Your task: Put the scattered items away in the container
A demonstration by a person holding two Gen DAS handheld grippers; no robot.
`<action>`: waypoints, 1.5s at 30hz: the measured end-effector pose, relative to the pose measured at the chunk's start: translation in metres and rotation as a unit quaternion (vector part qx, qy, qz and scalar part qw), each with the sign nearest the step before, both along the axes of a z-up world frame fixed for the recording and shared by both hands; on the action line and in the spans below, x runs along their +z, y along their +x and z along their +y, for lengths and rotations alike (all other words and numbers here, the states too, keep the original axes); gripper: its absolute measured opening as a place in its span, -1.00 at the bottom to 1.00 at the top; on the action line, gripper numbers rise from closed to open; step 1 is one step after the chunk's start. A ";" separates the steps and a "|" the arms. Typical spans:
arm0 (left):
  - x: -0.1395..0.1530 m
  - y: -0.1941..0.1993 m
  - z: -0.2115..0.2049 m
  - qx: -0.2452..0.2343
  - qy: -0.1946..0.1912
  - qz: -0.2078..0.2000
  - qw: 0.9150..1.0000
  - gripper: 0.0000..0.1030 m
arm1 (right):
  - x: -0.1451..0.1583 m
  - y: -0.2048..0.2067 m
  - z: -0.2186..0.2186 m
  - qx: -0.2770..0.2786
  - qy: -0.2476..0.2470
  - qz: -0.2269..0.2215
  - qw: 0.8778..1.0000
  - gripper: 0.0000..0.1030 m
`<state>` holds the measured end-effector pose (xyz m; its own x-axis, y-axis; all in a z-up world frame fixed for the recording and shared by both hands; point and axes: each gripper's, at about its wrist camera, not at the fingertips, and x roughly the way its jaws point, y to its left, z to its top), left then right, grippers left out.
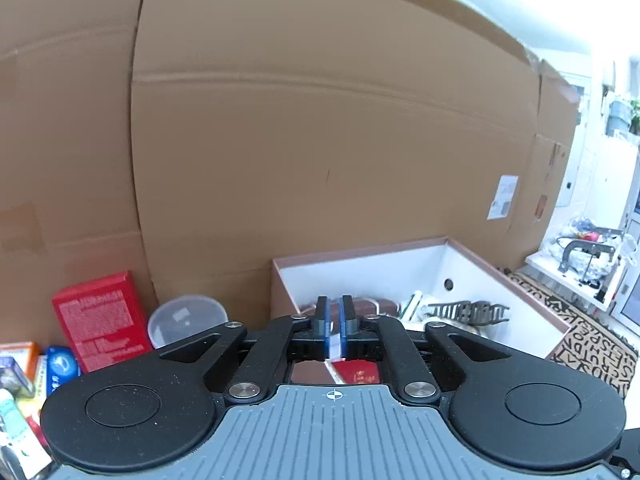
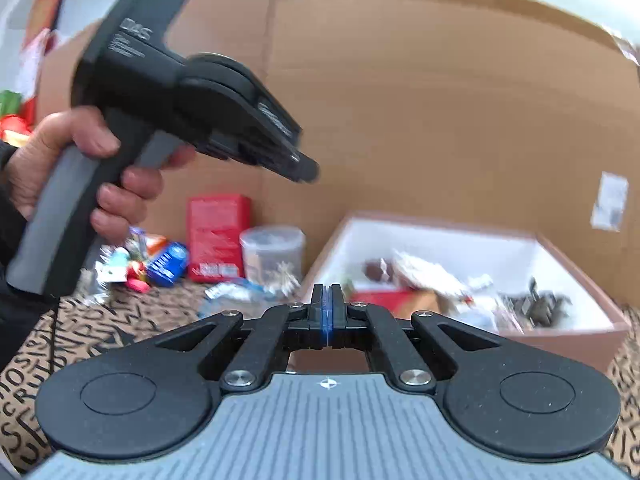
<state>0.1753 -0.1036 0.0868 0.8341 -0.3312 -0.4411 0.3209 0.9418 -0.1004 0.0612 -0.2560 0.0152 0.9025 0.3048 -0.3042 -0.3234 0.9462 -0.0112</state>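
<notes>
The container is a pink-brown box [image 1: 360, 250] with a white inside, and several items lie in it, among them a dark hair claw [image 1: 468, 312] and a red packet [image 1: 358, 374]. My left gripper [image 1: 335, 308] hangs over the box's near left part with a narrow gap between its blue pads and nothing in it. My right gripper [image 2: 327, 296] is shut and empty, in front of the box [image 2: 440, 220]. The right wrist view also shows a hand [image 2: 60, 152] holding the left gripper [image 2: 304, 168] above the scattered items [image 2: 136, 264].
A red carton [image 1: 100, 320], a clear lidded tub [image 1: 186, 318] and a blue packet [image 1: 62, 364] stand left of the box against a tall cardboard wall [image 1: 320, 140]. Everything rests on a letter-patterned rug [image 2: 80, 332]. A white shelf with clutter [image 1: 580, 256] is at the far right.
</notes>
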 end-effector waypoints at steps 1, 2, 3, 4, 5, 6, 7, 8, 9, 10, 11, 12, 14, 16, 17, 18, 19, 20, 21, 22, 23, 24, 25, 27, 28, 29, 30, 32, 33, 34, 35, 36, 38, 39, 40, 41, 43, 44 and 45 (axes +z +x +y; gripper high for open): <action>-0.007 0.000 0.004 0.005 0.005 0.007 1.000 -0.27 | -0.005 0.000 -0.003 0.008 0.003 0.007 1.000 -0.97; -0.014 0.000 0.008 0.010 0.010 0.014 1.000 -0.19 | -0.010 0.000 -0.004 0.016 0.007 0.016 1.000 -0.96; -0.024 0.000 0.014 0.019 0.018 0.024 0.999 -0.09 | -0.016 0.001 -0.001 0.024 0.009 0.026 0.999 -0.92; -0.037 0.001 0.021 0.031 0.027 0.038 0.998 -0.08 | -0.023 0.002 0.002 0.032 0.008 0.036 0.999 -0.92; -0.050 0.001 0.030 0.042 0.032 0.054 0.997 -0.08 | -0.030 0.004 0.006 0.040 0.007 0.047 0.998 -0.92; -0.062 0.001 0.038 0.052 0.035 0.072 0.995 -0.07 | -0.036 0.006 0.011 0.048 0.006 0.057 0.997 -0.92; -0.073 0.001 0.047 0.061 0.031 0.089 0.994 -0.05 | -0.043 0.008 0.017 0.057 0.006 0.069 0.996 -0.92; -0.084 0.001 0.058 0.070 0.025 0.105 0.992 -0.03 | -0.050 0.011 0.023 0.066 0.007 0.081 0.994 -0.92; -0.093 -0.001 0.067 0.077 0.016 0.118 0.990 0.07 | -0.058 0.014 0.028 0.074 0.007 0.094 0.993 -0.79; -0.099 -0.002 0.074 0.082 0.007 0.127 0.989 0.17 | -0.065 0.018 0.033 0.074 0.002 0.106 0.992 -0.54; -0.104 -0.003 0.080 0.083 0.001 0.135 0.987 0.22 | -0.072 0.021 0.038 0.068 -0.004 0.116 0.991 -0.41; -0.108 -0.003 0.084 0.080 0.001 0.140 0.987 0.26 | -0.078 0.025 0.042 0.058 -0.012 0.124 0.991 -0.30; -0.115 -0.002 0.087 0.072 0.007 0.148 0.986 0.31 | -0.084 0.027 0.042 0.046 -0.016 0.134 0.990 -0.30; -0.122 0.001 0.086 0.062 0.009 0.154 0.986 0.42 | -0.089 0.029 0.041 0.036 -0.018 0.143 0.989 -0.31; -0.126 0.002 0.084 0.055 0.008 0.157 0.986 0.43 | -0.092 0.030 0.041 0.032 -0.018 0.148 0.988 -0.32; -0.130 0.004 0.081 0.047 0.008 0.161 0.986 0.43 | -0.093 0.029 0.042 0.030 -0.025 0.148 0.988 -0.32; -0.133 0.007 0.078 0.039 0.008 0.166 0.985 0.43 | -0.094 0.028 0.045 0.030 -0.034 0.144 0.989 -0.32; -0.138 0.012 0.073 0.034 0.010 0.171 0.985 0.43 | -0.094 0.025 0.047 0.029 -0.043 0.140 0.989 -0.32; -0.142 0.014 0.070 0.032 0.011 0.177 0.984 0.43 | -0.094 0.025 0.048 0.028 -0.048 0.138 0.989 -0.31; -0.145 0.015 0.068 0.032 0.010 0.177 0.984 0.43 | -0.093 0.026 0.049 0.027 -0.053 0.138 0.989 -0.31; -0.148 0.017 0.067 0.033 0.010 0.175 0.984 0.43 | -0.092 0.028 0.049 0.028 -0.052 0.139 0.988 -0.31; -0.152 0.019 0.065 0.034 0.009 0.172 0.984 0.43 | -0.092 0.030 0.049 0.029 -0.049 0.142 0.988 -0.30; -0.153 0.021 0.064 0.034 0.008 0.171 0.985 0.43 | -0.091 0.032 0.048 0.029 -0.044 0.145 0.988 -0.29; -0.153 0.024 0.061 0.027 0.006 0.170 0.985 0.43 | -0.090 0.036 0.047 0.029 -0.031 0.151 0.988 -0.25; -0.153 0.027 0.059 0.025 0.007 0.169 0.985 0.40 | -0.090 0.039 0.047 0.028 -0.024 0.155 0.987 -0.25; -0.153 0.028 0.057 0.022 0.012 0.168 0.985 0.31 | -0.090 0.043 0.048 0.027 -0.022 0.157 0.987 -0.25; -0.152 0.030 0.054 0.019 0.018 0.167 0.986 -0.22 | -0.090 0.046 0.050 0.025 -0.022 0.158 0.987 -0.25; -0.151 0.033 0.050 0.013 0.025 0.169 0.985 -0.85 | -0.090 0.051 0.055 0.022 -0.030 0.156 0.987 -0.31; -0.150 0.034 0.049 0.012 0.021 0.173 0.985 -0.86 | -0.090 0.052 0.057 0.021 -0.034 0.155 0.987 -0.36; -0.148 0.034 0.048 0.012 0.018 0.173 0.985 -0.91 | -0.089 0.052 0.060 0.020 -0.038 0.155 0.987 -0.49; -0.146 0.032 0.047 0.011 0.015 0.170 0.985 -0.92 | -0.089 0.051 0.061 0.021 -0.039 0.154 0.987 -0.57; -0.143 0.029 0.045 0.011 0.013 0.164 0.986 -0.95 | -0.089 0.050 0.061 0.021 -0.038 0.154 0.987 -0.67; -0.135 0.020 0.044 0.010 0.008 0.152 0.988 -0.97 | -0.090 0.047 0.063 0.023 -0.037 0.153 0.987 -0.70; -0.130 0.015 0.044 0.010 0.006 0.144 0.989 -0.98 | -0.090 0.046 0.063 0.024 -0.036 0.152 0.987 -0.74; -0.125 0.009 0.044 0.010 0.003 0.137 0.990 -0.98 | -0.090 0.045 0.064 0.025 -0.035 0.152 0.987 -0.84; -0.119 0.005 0.043 0.009 0.001 0.131 0.991 -0.99 | -0.089 0.043 0.063 0.026 -0.033 0.153 0.987 -0.90; -0.108 -0.004 0.043 0.007 -0.002 0.119 0.993 -1.00 | -0.087 0.039 0.060 0.032 -0.021 0.154 0.987 -0.91; -0.103 -0.008 0.042 0.007 -0.001 0.112 0.994 -1.00 | -0.085 0.037 0.059 0.032 -0.017 0.151 0.988 -0.91; -0.098 -0.012 0.041 0.006 0.000 0.105 0.994 -1.00 | -0.083 0.034 0.059 0.032 -0.013 0.147 0.988 -0.92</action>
<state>0.1634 -0.0631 -0.0110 0.7281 -0.3211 -0.6056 0.2813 0.9456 -0.1632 0.0950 -0.1974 -0.0677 0.7529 0.3462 -0.5598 -0.3747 0.9247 0.0679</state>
